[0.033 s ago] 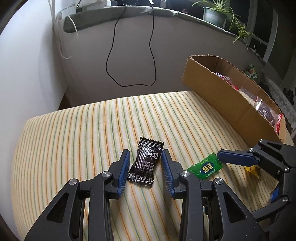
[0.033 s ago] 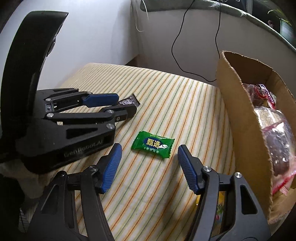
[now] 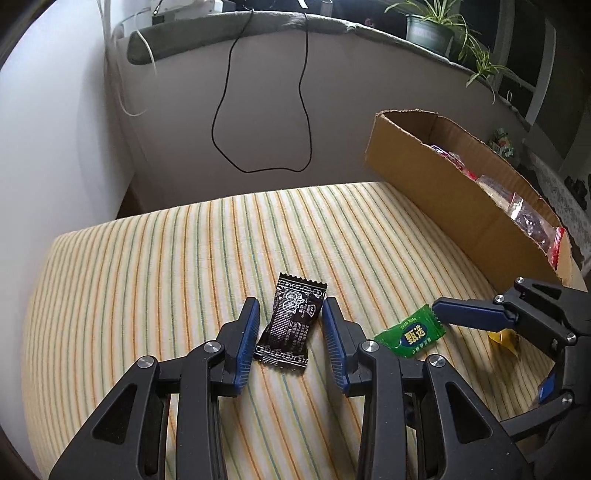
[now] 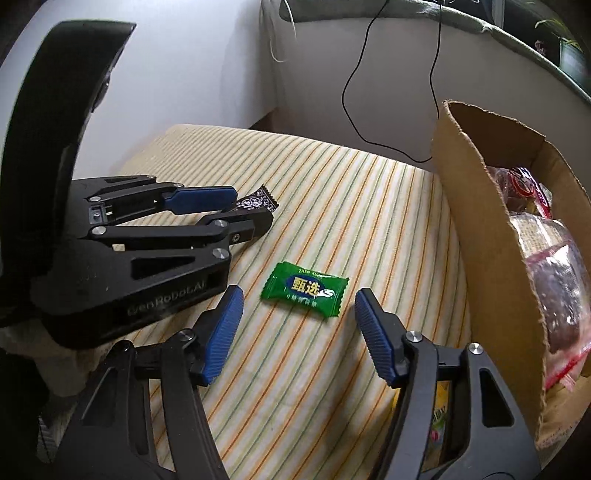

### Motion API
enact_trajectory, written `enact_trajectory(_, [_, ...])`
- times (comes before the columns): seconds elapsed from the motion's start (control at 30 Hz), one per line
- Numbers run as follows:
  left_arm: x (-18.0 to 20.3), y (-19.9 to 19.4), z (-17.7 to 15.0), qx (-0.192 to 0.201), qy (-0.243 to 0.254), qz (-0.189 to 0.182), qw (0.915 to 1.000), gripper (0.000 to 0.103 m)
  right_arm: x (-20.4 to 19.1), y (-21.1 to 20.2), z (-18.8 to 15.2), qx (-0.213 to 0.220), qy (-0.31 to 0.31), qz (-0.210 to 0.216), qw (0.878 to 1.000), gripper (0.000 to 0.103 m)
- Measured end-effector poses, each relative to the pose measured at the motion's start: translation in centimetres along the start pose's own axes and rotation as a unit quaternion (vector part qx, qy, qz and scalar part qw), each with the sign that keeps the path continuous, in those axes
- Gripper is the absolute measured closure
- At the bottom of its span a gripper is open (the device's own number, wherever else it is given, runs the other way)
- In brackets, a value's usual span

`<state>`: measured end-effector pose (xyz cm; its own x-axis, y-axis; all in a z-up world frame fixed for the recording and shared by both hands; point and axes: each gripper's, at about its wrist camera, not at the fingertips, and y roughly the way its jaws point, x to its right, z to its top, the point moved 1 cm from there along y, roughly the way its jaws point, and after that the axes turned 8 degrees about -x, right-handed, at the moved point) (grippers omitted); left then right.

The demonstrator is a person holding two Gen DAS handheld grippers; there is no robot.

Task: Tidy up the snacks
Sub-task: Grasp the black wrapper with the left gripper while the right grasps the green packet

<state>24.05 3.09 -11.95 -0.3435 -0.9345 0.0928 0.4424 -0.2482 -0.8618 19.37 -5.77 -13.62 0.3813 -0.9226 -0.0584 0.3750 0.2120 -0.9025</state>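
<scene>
A black snack packet point(image 3: 291, 328) with white print lies on the striped cloth point(image 3: 166, 280). My left gripper point(image 3: 290, 302) straddles it, open, a thin gap showing at each blue pad. To its right lies a green candy point(image 4: 304, 290). My right gripper point(image 4: 298, 291) is open around the candy's near edge; its jaws are closing and do not touch it. In the left wrist view the green candy point(image 3: 410, 332) lies just under one of the right gripper's fingers point(image 3: 472, 315). From the right wrist view, the left gripper point(image 4: 253, 208) covers most of the black packet point(image 4: 256, 203).
An open cardboard box point(image 4: 476, 229) holding several bagged snacks stands along the right side, also visible as the box point(image 3: 443, 206). A yellow wrapper point(image 3: 504, 338) lies near its front corner. A black cable point(image 3: 221, 122) hangs on the wall behind; potted plants point(image 3: 428, 26) sit on the ledge.
</scene>
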Motion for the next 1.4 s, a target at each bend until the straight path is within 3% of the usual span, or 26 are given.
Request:
enact_trajectory(0.13, [-0.4,-0.2,-0.1,0.001,-0.004,0.005,1.0000,0.080,-0.5,0.4,0.4,0.001,-0.012,-0.013,1.000,0.038])
enact_trajectory(0.23, [-0.5,-0.2,-0.2,0.002,-0.008,0.008,0.9999,0.080,-1.2,0.6,0.4,0.004,-0.028,-0.027,0.999,0.055])
enact_trajectory(0.37, [-0.7,-0.5,-0.4,0.004,-0.011,0.014,0.9998,0.081,-1.5,0.7,0.3,0.009,-0.039,-0.028,0.999,0.063])
enact_trajectory(0.87, [-1.4,-3.9,-1.6,0.033,-0.038,0.017,0.9986,0.081,-1.7,-1.8,-0.3,0.036,-0.039,0.010,0.999,0.064])
enact_trajectory(1.4, [3.8,-6.1,1.1,0.058,-0.013,0.011,0.9981,0.081,1.0,-10.0,-2.0,0.103,-0.025,0.043,0.993,0.064])
